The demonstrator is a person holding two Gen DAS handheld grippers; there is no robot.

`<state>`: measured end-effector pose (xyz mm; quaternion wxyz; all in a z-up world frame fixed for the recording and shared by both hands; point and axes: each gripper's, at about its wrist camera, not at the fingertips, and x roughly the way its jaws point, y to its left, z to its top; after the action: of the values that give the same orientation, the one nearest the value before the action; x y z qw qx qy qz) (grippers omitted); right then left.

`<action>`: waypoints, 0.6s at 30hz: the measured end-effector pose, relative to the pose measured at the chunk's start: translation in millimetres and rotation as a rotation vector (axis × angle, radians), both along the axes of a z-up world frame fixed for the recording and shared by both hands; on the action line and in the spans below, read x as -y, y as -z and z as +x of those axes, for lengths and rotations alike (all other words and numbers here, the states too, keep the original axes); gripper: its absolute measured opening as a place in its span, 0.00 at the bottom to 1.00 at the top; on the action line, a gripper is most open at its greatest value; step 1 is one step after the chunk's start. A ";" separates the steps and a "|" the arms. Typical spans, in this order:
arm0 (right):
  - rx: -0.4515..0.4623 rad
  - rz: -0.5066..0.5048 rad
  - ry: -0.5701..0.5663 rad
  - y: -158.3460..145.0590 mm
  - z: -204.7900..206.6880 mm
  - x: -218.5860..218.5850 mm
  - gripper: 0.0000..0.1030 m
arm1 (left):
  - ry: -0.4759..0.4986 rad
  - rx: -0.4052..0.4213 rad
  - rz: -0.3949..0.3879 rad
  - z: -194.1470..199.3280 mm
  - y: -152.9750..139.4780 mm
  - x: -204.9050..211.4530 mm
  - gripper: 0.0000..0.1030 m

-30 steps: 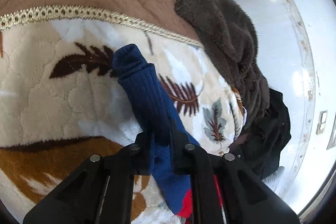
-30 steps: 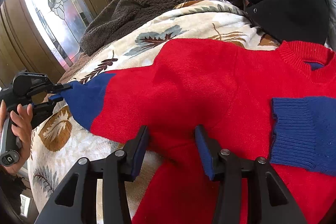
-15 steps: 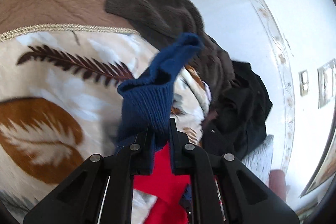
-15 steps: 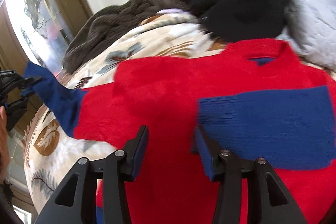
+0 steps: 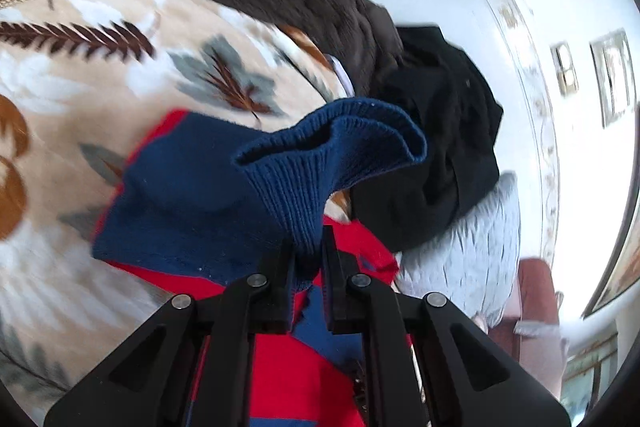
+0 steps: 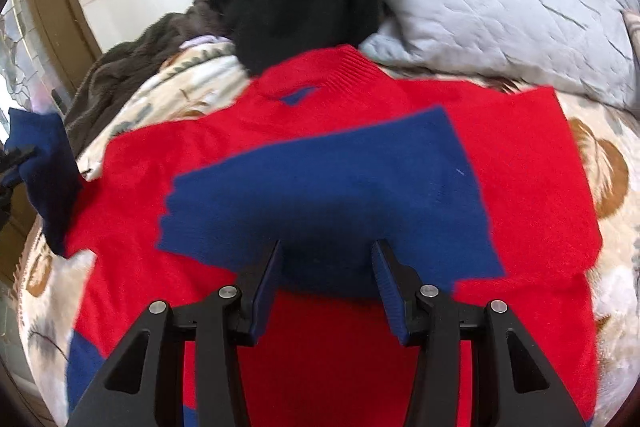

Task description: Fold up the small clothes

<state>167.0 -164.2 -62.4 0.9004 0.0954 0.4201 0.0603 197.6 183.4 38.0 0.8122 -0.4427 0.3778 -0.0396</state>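
Left gripper [image 5: 308, 259] of mine pinches the blue cuff [image 5: 332, 155] of the red sweater [image 6: 520, 155]; my right gripper [image 6: 326, 263] hangs parted, empty, above the folded blue sleeve [image 6: 332, 187].

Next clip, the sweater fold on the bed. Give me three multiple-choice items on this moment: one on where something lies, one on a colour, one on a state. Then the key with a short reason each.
1. Where does the folded blue sleeve lie?
A. Across the red sweater's chest
B. On the grey pillow
C. On the black garment

2. What colour is the sweater's collar?
A. Blue
B. Red
C. Brown

3. What are the left tongs doing?
A. Standing open over the blanket
B. Shut on the pillow
C. Shut on the blue cuff

Key:
1 A, the sleeve rests flat on the red sweater in the right wrist view.
2 B, the ribbed neck band is red like the body.
3 C, the blue cuff is pinched between the closed pads, lifted off the floral blanket.
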 end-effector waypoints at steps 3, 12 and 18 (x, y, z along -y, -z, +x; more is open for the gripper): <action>0.028 0.014 -0.015 3.0 -6.4 3.3 0.48 | 0.040 -0.008 0.002 4.7 1.9 26.4 0.08; 0.046 0.037 -0.038 3.9 -7.5 2.0 0.57 | 0.167 -0.123 0.054 25.2 45.4 104.2 0.08; 0.047 0.069 -0.042 5.3 -7.3 6.1 0.59 | 0.179 -0.204 0.044 28.5 85.3 116.3 0.18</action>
<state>159.7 -170.3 -67.7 0.9048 0.1160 0.3983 0.0959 226.1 67.1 -47.3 0.7725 -0.3908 0.4971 -0.0585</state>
